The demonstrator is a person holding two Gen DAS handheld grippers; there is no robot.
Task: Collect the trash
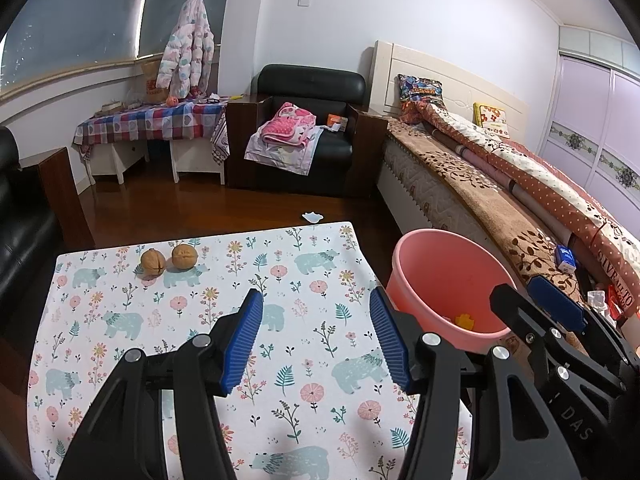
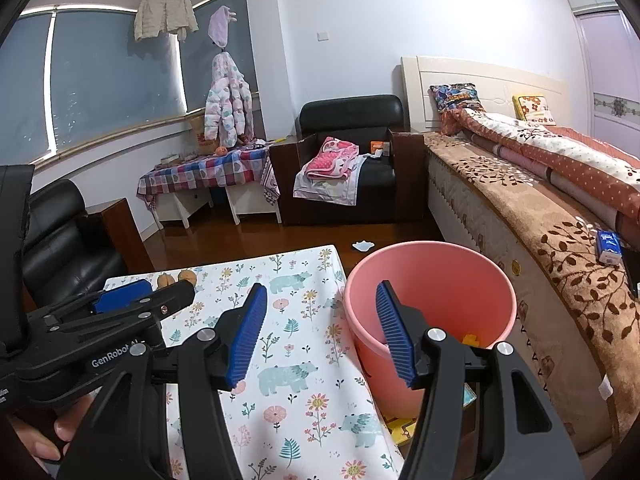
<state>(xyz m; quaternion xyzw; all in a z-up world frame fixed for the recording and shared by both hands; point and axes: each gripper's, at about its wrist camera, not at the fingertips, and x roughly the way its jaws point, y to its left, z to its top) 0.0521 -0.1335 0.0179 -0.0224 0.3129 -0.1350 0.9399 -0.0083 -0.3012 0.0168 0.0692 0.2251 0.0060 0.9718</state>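
Note:
Two brown walnuts (image 1: 168, 260) lie side by side at the far left of the table with the floral bear cloth (image 1: 200, 360); they also show in the right wrist view (image 2: 178, 278). A pink bucket (image 1: 448, 288) stands beside the table's right edge, with a yellow scrap (image 1: 466, 320) at its bottom. My left gripper (image 1: 316, 336) is open and empty over the table's middle. My right gripper (image 2: 320, 328) is open and empty, hovering at the table's right edge by the bucket (image 2: 432, 304).
A bed (image 1: 480, 176) with quilts runs along the right, with a blue tissue pack (image 1: 566, 258) on it. A white scrap (image 1: 312, 216) lies on the wooden floor beyond the table. A black armchair (image 1: 304, 128) with pink cloth stands behind.

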